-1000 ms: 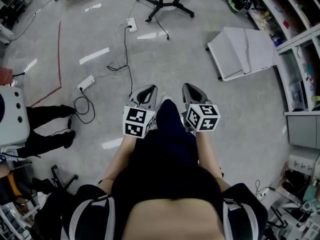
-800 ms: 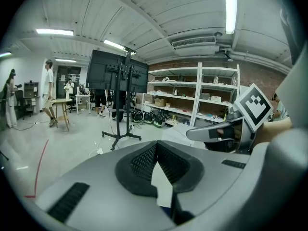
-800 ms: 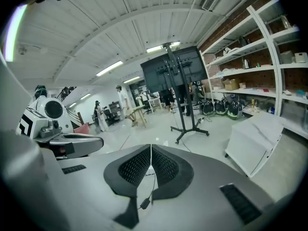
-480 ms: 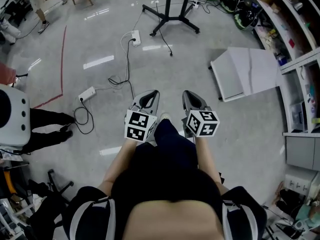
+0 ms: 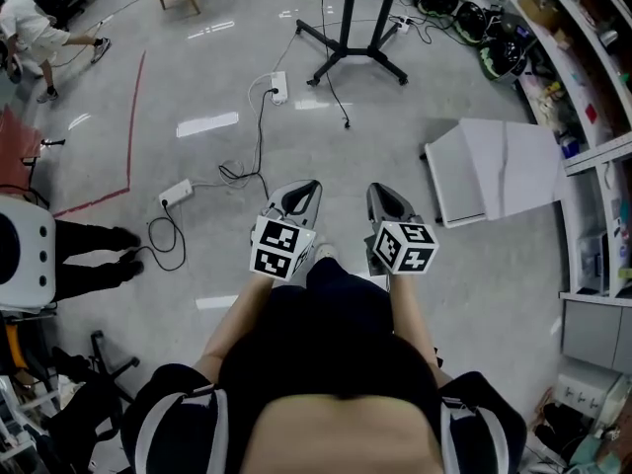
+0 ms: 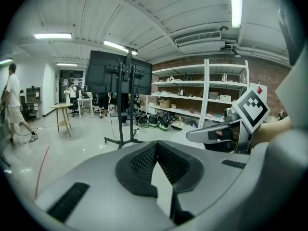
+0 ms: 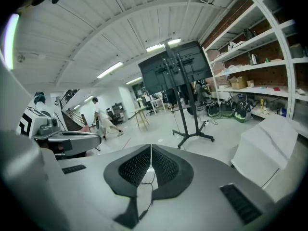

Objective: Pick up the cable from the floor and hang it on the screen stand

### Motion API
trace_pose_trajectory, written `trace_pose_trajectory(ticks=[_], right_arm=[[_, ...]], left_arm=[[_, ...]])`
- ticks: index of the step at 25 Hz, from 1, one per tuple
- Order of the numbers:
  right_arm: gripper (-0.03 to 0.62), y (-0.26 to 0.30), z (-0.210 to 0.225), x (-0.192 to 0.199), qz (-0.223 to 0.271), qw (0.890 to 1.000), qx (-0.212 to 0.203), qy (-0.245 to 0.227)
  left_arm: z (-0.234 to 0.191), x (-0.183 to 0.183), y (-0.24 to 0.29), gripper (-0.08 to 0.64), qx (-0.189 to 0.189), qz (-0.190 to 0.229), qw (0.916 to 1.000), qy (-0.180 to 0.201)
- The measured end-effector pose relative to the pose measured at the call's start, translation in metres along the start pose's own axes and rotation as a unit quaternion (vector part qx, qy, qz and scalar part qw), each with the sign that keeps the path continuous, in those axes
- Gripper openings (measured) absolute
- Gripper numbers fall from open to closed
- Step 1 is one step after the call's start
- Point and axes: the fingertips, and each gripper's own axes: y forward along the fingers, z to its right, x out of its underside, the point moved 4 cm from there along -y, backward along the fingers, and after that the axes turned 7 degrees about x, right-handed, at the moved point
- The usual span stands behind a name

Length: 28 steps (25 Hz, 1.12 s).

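Cable [image 5: 259, 141] is on the floor, a thin black line. Its long axis runs from the far power strip [image 5: 279, 87] by the foot of the screen stand [image 5: 348, 28] back toward me. It kinks into a small tangle, then goes off to the near power strip [image 5: 176, 194] and a loose coil toward the floor's left side. It lies ahead and left of both grippers. The left gripper [image 5: 307, 189] is clearly nearer, almost over the near run. The right gripper [image 5: 381, 193] sits beside it, farther from the cable and more in line with the stand. Both jaws are closed tip to tip and empty in their own views, nothing held, no contact with the cable. I judge the pick hasn't started: the left needs to open and drop across the cable's axis. The floor between cable and stand looks open. A white slab [image 5: 489, 166] lies to the right before the shelves [image 5: 592, 97], and a bystander's legs [image 5: 89, 255] are near the coil on the left. A second cable dangles off the stand, don't confuse it.
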Motion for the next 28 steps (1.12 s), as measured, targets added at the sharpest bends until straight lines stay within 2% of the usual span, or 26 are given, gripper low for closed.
trace_pose_trajectory(ticks=[11,20,28], right_arm=[[0.025,0.038,0.039,-0.037,0.003,1.000,-0.003,-0.012],[0.025,0.044,0.056,-0.037,0.002,1.000,0.006,0.010],[0.025,0.064,0.062,-0.046,0.000,1.000,-0.001,0.001]], left_arm=[[-0.017,-0.030,0.057,0.008,0.001,-0.001,1.0000,0.004],[-0.021,-0.021,0.079,0.008,0.008,-0.015,0.9997,-0.016],[-0.035,-0.029,0.093,0.008,-0.007,-0.001,0.9997,-0.023]])
